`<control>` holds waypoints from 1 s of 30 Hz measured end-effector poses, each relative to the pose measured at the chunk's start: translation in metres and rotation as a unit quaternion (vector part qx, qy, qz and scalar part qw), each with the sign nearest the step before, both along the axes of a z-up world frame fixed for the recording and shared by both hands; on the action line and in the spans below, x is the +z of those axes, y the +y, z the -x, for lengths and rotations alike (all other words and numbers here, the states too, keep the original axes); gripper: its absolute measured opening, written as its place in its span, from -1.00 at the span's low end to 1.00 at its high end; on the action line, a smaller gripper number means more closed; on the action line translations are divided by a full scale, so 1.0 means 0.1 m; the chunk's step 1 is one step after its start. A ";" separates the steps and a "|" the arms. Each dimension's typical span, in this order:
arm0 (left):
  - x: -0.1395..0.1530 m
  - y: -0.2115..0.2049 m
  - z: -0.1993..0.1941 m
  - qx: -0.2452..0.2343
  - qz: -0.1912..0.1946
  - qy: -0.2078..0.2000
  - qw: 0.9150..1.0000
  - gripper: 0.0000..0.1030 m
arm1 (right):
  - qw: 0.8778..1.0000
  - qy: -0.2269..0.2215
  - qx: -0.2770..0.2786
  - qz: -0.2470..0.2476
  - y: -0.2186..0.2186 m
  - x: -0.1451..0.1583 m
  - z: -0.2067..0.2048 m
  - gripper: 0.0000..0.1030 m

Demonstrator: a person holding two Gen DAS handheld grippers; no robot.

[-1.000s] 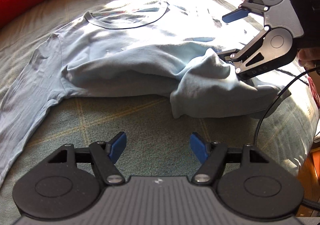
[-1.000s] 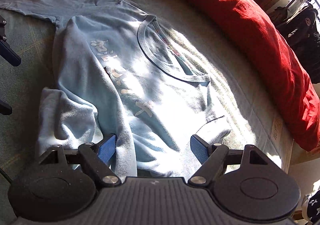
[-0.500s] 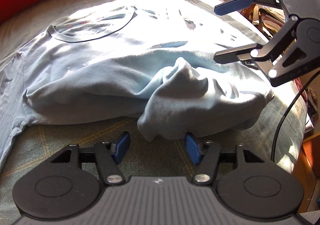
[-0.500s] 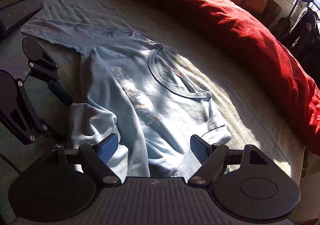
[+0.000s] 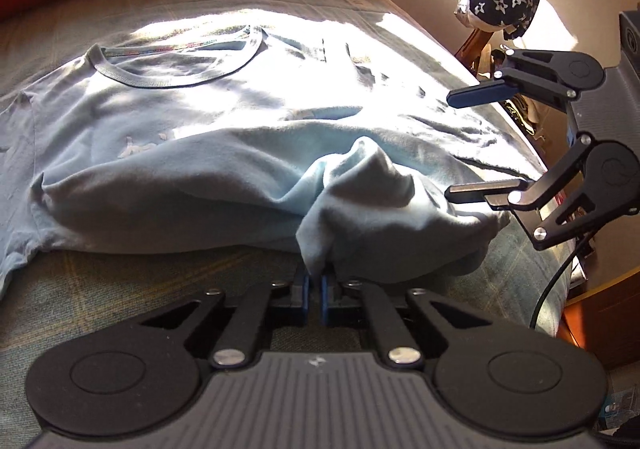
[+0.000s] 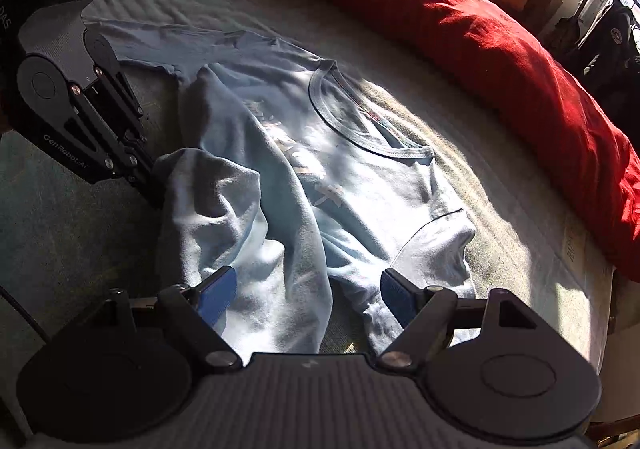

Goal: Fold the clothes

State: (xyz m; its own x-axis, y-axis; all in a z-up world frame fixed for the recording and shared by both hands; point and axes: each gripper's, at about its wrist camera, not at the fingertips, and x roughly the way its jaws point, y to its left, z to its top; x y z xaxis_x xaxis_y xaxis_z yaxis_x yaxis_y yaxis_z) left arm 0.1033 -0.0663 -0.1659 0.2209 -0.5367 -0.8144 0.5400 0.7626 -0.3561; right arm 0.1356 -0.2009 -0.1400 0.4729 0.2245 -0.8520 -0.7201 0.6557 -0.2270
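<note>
Our left gripper just closed on the bunched near corner of the T-shirt. Right gripper hangs open above it. Next we likely pinch the hem and pull flat.

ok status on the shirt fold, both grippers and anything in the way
Left gripper just closed, shut on bunched corner of the light blue shirt. Right gripper open, over the shirt, holding nothing. Shirt half folded on the bed. Nothing in the way.

"genrobot.ai" reads in pale letters on the left gripper; the shirt's print is illegible.
</note>
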 end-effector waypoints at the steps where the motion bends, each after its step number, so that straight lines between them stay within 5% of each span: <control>1: 0.03 0.03 0.04 0.001 -0.003 0.001 1.000 -0.95 | 1.000 0.001 -0.001 0.000 0.00 0.00 0.01 0.60; 20: 0.45 0.61 0.88 0.019 -0.010 0.053 0.998 -0.96 | 0.999 0.036 0.024 0.011 0.21 0.04 0.34 0.60; 30: 0.37 0.98 1.18 0.050 -0.056 0.092 0.993 -0.95 | 0.994 0.100 0.025 -0.032 0.30 0.06 0.49 0.60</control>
State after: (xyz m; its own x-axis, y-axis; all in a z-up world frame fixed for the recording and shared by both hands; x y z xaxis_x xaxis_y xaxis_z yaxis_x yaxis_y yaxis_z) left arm -0.0148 0.0316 -0.1292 0.1100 -0.4233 -0.8993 0.3933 0.8495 -0.3517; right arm 0.0863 -0.1708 -0.1336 0.2817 0.2997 -0.9115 -0.7785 0.6267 -0.0345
